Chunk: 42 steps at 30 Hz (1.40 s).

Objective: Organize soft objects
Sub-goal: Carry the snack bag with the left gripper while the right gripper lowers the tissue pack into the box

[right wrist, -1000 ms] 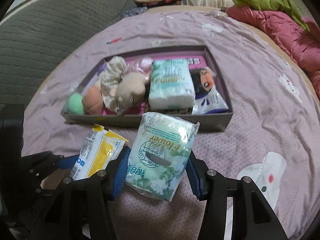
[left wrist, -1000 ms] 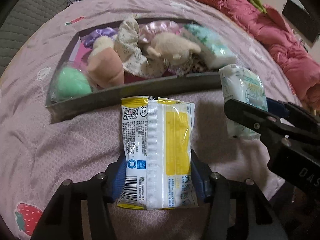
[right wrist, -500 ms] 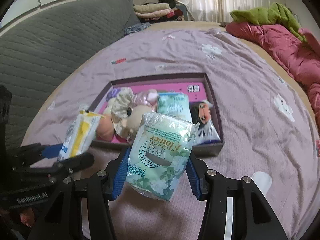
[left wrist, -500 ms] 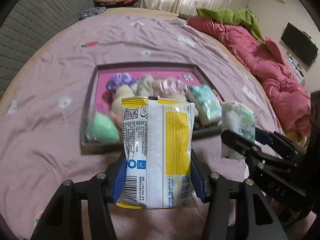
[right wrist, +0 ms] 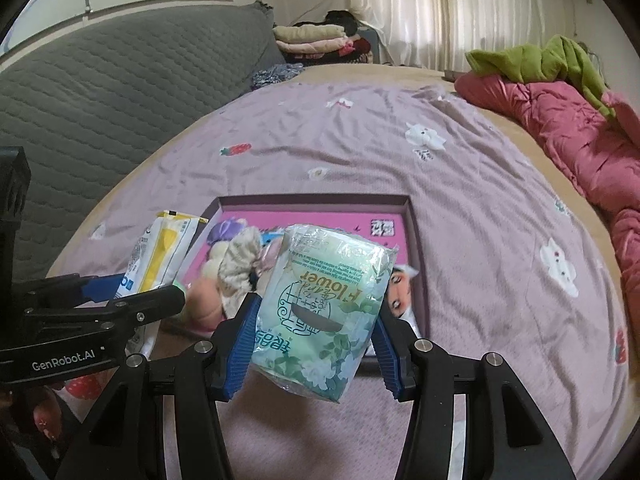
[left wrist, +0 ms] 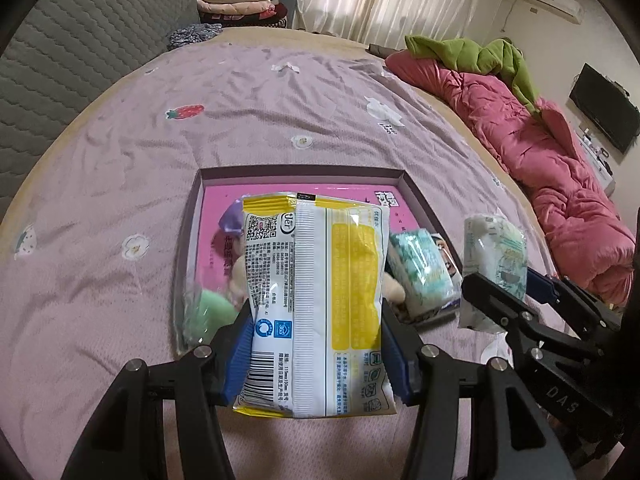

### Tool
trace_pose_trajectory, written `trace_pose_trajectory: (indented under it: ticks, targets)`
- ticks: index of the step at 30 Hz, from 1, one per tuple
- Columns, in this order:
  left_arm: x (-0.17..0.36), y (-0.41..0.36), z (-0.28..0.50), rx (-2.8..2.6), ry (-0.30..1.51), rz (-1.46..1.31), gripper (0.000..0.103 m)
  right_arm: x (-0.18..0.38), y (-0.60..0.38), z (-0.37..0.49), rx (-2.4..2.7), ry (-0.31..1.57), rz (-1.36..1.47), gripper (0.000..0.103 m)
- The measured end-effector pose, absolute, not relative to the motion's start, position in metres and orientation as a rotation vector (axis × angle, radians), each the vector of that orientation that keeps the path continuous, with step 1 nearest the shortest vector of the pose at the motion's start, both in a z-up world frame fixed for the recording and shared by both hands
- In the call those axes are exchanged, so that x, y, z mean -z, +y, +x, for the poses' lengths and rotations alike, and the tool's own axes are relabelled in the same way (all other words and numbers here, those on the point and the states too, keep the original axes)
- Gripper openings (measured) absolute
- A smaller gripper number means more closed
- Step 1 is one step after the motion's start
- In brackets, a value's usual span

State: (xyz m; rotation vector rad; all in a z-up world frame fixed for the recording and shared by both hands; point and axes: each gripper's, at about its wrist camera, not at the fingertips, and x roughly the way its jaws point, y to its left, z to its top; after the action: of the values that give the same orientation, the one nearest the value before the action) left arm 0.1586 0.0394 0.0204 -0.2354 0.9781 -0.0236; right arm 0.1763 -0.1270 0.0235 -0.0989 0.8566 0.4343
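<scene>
Nearest, my left gripper clamps the yellow-and-white pack upright, long axis vertical. Just right of it, my right gripper clamps the green tissue pack. Both packs hang above the tray's near wall; the tray lies ahead and below. Its pink far half shows bare, equally reachable.
</scene>
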Motion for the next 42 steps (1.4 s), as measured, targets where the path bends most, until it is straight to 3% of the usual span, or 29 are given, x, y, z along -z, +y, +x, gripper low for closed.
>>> trace_pose_trajectory:
  ticks: [42]
  targets:
    - [0.031, 0.023, 0.222, -0.040, 1.084, -0.205, 0.057, 0.034, -0.124, 0.243, -0.473, 0.973, -0.129, 0.055]
